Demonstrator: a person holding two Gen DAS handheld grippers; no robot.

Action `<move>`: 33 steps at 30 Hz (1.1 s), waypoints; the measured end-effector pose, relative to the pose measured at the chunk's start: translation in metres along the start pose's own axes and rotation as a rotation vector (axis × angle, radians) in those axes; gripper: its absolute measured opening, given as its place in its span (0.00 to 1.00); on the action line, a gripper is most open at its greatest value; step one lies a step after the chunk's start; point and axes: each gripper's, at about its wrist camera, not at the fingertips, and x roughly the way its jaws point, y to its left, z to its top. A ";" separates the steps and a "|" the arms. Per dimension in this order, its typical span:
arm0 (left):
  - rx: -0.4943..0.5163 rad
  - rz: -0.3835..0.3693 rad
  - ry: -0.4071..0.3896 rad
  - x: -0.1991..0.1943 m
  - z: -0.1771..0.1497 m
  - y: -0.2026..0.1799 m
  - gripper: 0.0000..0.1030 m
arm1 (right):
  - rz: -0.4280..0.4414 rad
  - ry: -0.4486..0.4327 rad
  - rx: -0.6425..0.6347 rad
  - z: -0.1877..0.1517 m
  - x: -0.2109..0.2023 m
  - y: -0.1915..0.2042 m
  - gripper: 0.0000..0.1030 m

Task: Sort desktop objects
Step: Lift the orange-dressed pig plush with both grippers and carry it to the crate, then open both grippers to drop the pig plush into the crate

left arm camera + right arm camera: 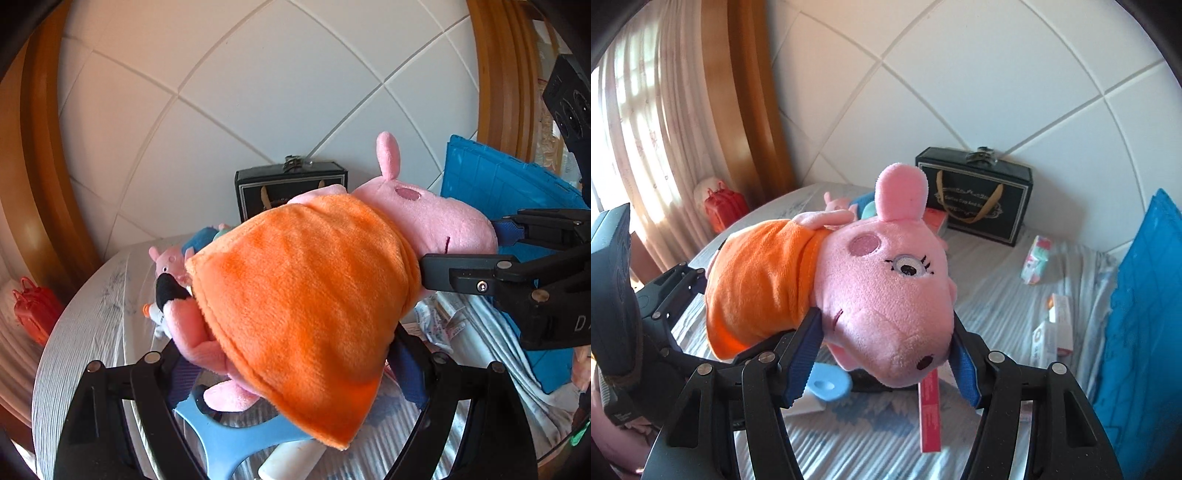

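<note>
A pink pig plush in an orange dress (295, 295) (886, 295) hangs in the air above the table, held at both ends. My left gripper (295, 365) is shut on its legs and dress hem. My right gripper (886, 350) is shut on its head; it shows in the left wrist view (458, 251) coming in from the right. The left gripper shows in the right wrist view (687, 284) at the left. A smaller pig plush (171, 260) (836, 201) lies on the table behind.
A black gift box (975, 195) (291, 184) stands at the back by the wall. A blue crate (1145, 314) (498, 184) is on the right. Small boxes (1036, 260), a pink box (931, 413), a blue plastic piece (229, 439) and a red case (724, 206) lie around.
</note>
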 end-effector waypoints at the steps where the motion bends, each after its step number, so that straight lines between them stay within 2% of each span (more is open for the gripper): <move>1: 0.017 -0.011 -0.020 -0.005 0.006 -0.007 0.84 | -0.017 -0.017 0.008 0.000 -0.010 -0.002 0.62; 5: 0.082 -0.076 -0.104 -0.026 0.036 -0.041 0.84 | -0.100 -0.095 0.056 0.001 -0.063 -0.021 0.62; 10: 0.167 -0.184 -0.211 -0.050 0.083 -0.102 0.84 | -0.229 -0.188 0.126 0.001 -0.137 -0.060 0.62; 17: 0.275 -0.375 -0.238 -0.068 0.150 -0.214 0.85 | -0.433 -0.273 0.223 -0.014 -0.239 -0.136 0.62; 22: 0.376 -0.504 -0.163 -0.065 0.179 -0.320 0.84 | -0.563 -0.281 0.349 -0.045 -0.299 -0.207 0.62; 26: 0.465 -0.573 -0.055 -0.059 0.185 -0.401 0.85 | -0.595 -0.268 0.501 -0.086 -0.333 -0.265 0.62; 31: 0.541 -0.568 0.064 -0.041 0.179 -0.475 0.86 | -0.626 -0.233 0.654 -0.132 -0.355 -0.313 0.62; 33: 0.566 -0.516 0.080 -0.033 0.172 -0.492 0.86 | -0.644 -0.210 0.696 -0.145 -0.356 -0.329 0.62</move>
